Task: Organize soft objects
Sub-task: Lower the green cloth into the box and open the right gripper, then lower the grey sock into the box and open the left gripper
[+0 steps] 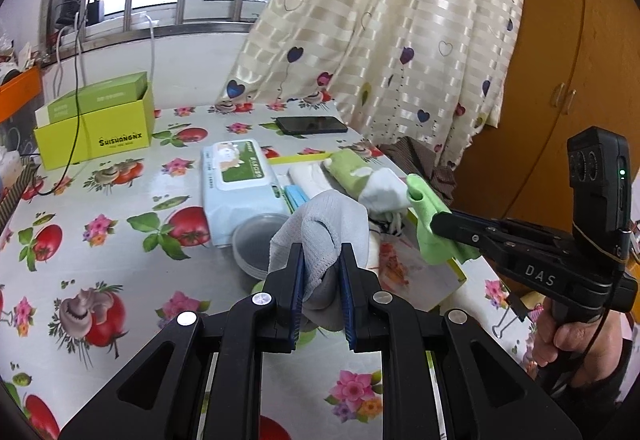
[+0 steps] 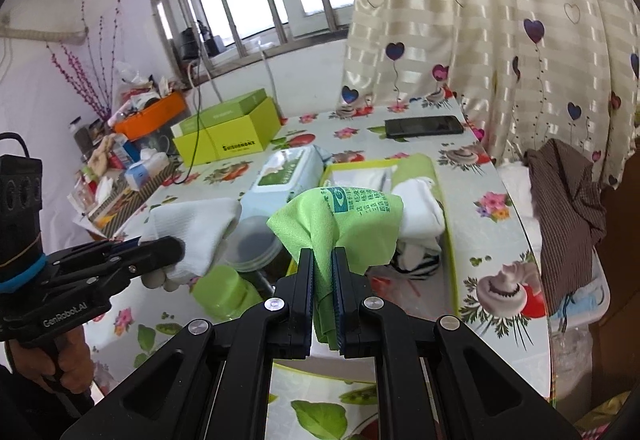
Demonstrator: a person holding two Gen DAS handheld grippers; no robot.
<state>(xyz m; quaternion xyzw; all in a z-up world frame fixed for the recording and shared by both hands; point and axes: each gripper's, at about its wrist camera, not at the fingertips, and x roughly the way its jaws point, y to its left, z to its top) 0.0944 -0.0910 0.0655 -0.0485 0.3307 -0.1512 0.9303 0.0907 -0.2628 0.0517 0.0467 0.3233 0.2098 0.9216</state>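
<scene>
Right wrist view, nearest first: the right gripper [image 2: 323, 280] has its fingers clamped on a bunched green cloth [image 2: 340, 224], which puffs up above the tips and hangs a little below them, lifted clear of the worktop [image 2: 492, 240]. To its left, the left gripper [image 2: 168, 248] holds a grey-white sock [image 2: 196, 228], pinched between its fingers with the toe end drooping beneath.

Straight ahead of the green cloth, and slightly lower, lies a shallow green-rimmed tray [image 2: 450, 236]. Already in it are a white sock [image 2: 420, 211], a striped sock [image 2: 416, 264] and a green roll [image 2: 416, 171]. The tray's long side runs away from the person toward the phone [image 2: 424, 125], so I'd judge the right hand is the nearer one to it: the cloth needs only a short forward drop, whereas the grey-white sock must travel rightward past a clear round lid [image 2: 252, 244] and a wipes pack [image 2: 288, 175] to reach the same place.

Farther back sit a yellow-green box [image 2: 232, 139] and the heart-patterned curtain [image 2: 500, 19].
</scene>
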